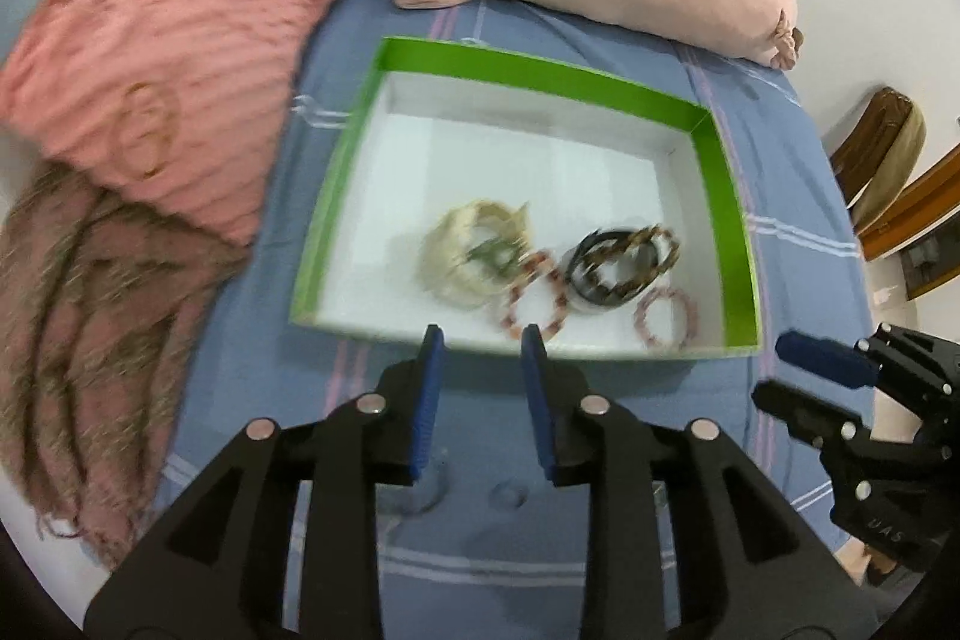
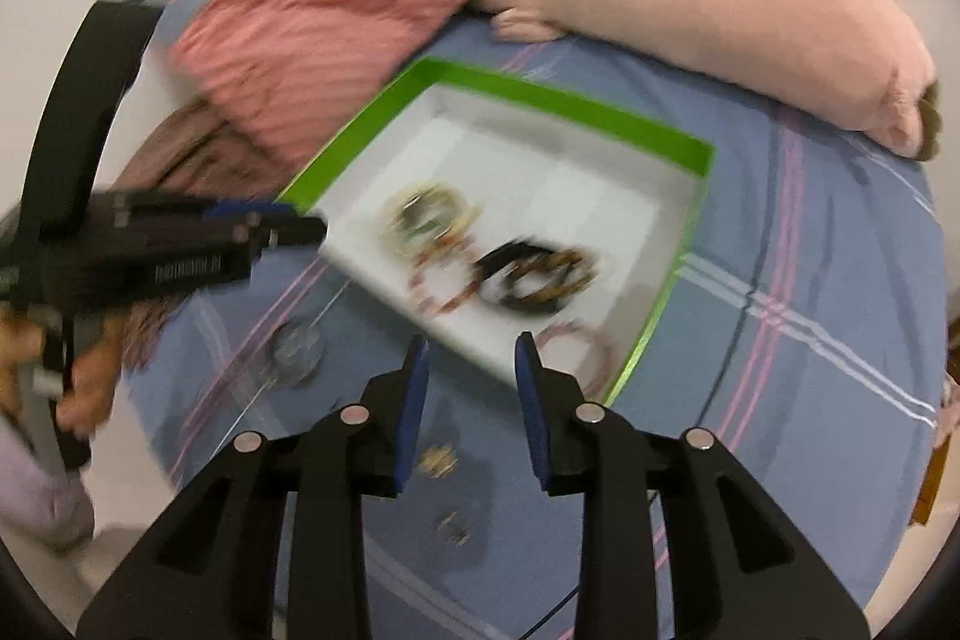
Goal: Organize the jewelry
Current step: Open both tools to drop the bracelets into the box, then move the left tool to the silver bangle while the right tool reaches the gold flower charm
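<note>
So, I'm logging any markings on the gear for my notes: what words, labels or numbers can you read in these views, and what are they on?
"UAS" – pale letters on the black body of the right gripper, seen in the left wrist view.
A white printed strip on the side of the left gripper, in the right wrist view: too blurred to read.
Nothing readable on the green box, the bracelets or the bedsheet.

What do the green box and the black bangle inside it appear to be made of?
The green box looks like thin cardboard: matte green walls, white inner faces, sharply folded corners. The black bangle seems to be hard plastic or lacquered wood: it holds a rigid ring shape with a slight sheen, but motion blur leaves the material uncertain.
</note>
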`<state>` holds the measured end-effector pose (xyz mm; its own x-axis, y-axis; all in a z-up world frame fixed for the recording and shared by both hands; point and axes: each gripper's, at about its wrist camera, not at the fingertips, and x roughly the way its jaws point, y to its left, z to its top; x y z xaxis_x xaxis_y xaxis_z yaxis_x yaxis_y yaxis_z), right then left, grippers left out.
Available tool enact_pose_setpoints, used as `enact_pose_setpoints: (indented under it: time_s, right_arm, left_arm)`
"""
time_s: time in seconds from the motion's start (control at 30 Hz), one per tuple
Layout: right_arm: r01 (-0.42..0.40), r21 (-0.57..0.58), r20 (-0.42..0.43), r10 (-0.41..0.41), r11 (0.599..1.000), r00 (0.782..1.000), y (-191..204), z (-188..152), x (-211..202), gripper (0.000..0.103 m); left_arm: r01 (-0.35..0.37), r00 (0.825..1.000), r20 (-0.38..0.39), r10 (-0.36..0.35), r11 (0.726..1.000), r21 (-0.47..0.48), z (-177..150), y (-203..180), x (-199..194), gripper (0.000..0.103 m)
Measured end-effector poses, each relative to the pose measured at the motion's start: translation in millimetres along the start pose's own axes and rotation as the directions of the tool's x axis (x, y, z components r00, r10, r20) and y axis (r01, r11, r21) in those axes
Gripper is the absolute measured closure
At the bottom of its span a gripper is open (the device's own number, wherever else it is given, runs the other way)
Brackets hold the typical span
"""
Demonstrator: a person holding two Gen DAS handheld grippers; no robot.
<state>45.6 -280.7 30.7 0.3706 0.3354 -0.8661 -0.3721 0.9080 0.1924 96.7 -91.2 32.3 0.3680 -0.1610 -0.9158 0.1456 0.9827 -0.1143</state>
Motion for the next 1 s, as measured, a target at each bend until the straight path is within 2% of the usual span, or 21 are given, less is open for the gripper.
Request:
enact_pose_setpoints:
  time_s: [0.1,0.2,0.3,0.43,0.73,0.9,0.93,1.0]
  right_arm:
    - [-0.015,-0.033,-0.074,0.013,0.999,0.997,14,-20,23,0.073]
    - [0.010,-0.028,-0.155,-0.014,1.000,0.988,22,-37,54,0.073]
    - [0.027,-0.032,-0.189,-0.032,0.999,0.981,29,-44,71,0.073]
    - [0.054,-0.068,-0.213,-0.068,0.996,0.975,37,-46,83,0.073]
    - [0.072,-0.089,-0.240,-0.092,0.993,0.966,40,-46,101,0.073]
    - [0.082,-0.088,-0.246,-0.102,0.993,0.964,44,-45,109,0.073]
    - [0.084,-0.087,-0.246,-0.103,0.993,0.964,44,-45,110,0.073]
    - [0.084,-0.084,-0.246,-0.102,0.993,0.964,45,-45,112,0.073]
  left_arm:
    - [-0.038,0.999,-0.023,0.038,0.999,-0.002,-23,15,-1,0.074]
    - [-0.058,0.996,-0.069,0.057,0.998,-0.017,-44,26,13,0.070]
    - [-0.047,0.992,-0.123,0.040,0.997,-0.059,-63,38,31,0.070]
    - [-0.063,0.986,-0.159,0.048,0.994,-0.090,-75,48,46,0.070]
    - [-0.052,0.976,-0.217,0.023,0.990,-0.130,-85,53,65,0.070]
    - [-0.039,0.976,-0.217,0.010,0.990,-0.132,-85,53,68,0.070]
    - [-0.036,0.976,-0.215,0.007,0.991,-0.132,-84,54,68,0.071]
    - [-0.048,0.976,-0.217,0.021,0.991,-0.122,-82,56,70,0.082]
